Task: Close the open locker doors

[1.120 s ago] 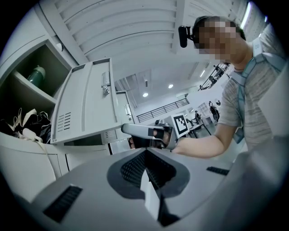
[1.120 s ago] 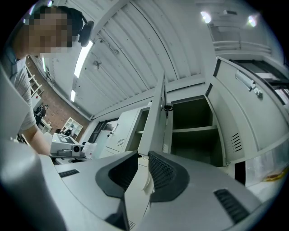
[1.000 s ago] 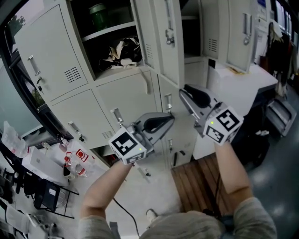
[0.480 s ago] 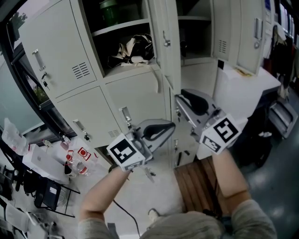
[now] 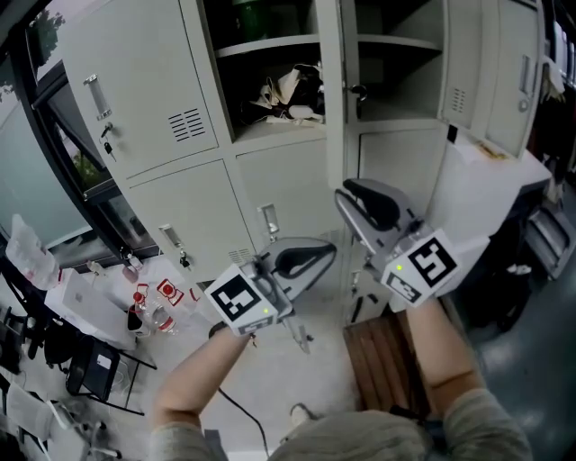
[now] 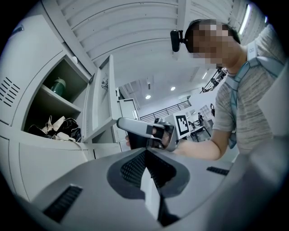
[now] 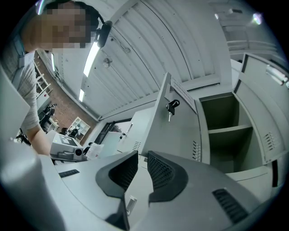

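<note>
a person stands before a bank of grey lockers with a gripper in each hand, both raised in front of the lower row and touching neither open door. the left gripper (image 5: 329, 249) has its jaws pressed together on nothing, its own view showing the ribbed pads meeting at the tip. the right gripper (image 5: 347, 194), held a little higher and to the right, has its jaws a narrow gap apart and empty, with only locker metal showing through the slit in its own view.

two upper compartments stand open, side by side. the middle locker door (image 5: 330, 94) swings out towards the camera and is seen almost edge-on in the head view, a key (image 5: 358, 91) hanging from its lock. to its left, the open compartment holds a crumpled bag (image 5: 293, 90) on its floor and a dark green container (image 5: 256, 13) on the shelf above. to its right, the second compartment shows a bare shelf (image 5: 396, 41), and its own door, the right locker door (image 5: 477, 72), stands open at the far right. the upper left door (image 5: 135, 90) and the lower doors (image 5: 193, 221) are shut.

on the floor at left lie bottles with red labels (image 5: 148, 302) and a clear plastic bag (image 5: 25, 261). a slatted wooden board (image 5: 387, 360) lies near the person's feet, and a white cabinet (image 5: 477, 185) stands at right.
</note>
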Available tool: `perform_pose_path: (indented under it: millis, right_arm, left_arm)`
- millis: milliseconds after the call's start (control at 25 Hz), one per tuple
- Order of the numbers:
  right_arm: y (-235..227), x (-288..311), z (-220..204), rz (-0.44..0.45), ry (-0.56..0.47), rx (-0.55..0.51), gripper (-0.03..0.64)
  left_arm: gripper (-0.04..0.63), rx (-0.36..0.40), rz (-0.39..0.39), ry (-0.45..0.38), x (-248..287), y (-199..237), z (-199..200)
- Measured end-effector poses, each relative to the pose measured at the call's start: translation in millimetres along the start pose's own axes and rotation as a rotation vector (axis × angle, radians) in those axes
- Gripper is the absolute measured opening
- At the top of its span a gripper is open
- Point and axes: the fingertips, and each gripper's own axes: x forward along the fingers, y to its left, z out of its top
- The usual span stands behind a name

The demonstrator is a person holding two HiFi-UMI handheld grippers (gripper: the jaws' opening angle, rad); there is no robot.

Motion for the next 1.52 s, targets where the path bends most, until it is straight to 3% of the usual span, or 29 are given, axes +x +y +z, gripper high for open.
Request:
perform_pose_path:
  millis: [440,1040,1280,1520]
  right_arm:
    - [21,53,-11,0.021,-0.006,-0.035,0.052]
    - [33,120,-31,0.038,-0.01,-0.043,0.052]
    - [36,139,-41,0.044,0.033,-0.022,0.052]
    - [30,161,-47,0.046,0.027,-0.071,0.052]
  left_arm:
    - [0.002,-0.013,0.003,-0.009,-35,27,-2]
    - [0.002,0.026,0.021,-0.001,-71,69,-10]
    - [0.002,-0.004,0.043,-0.029,-82,82,-15]
    - [0.0,0.009,0.066,-0.061,-96,93,-19]
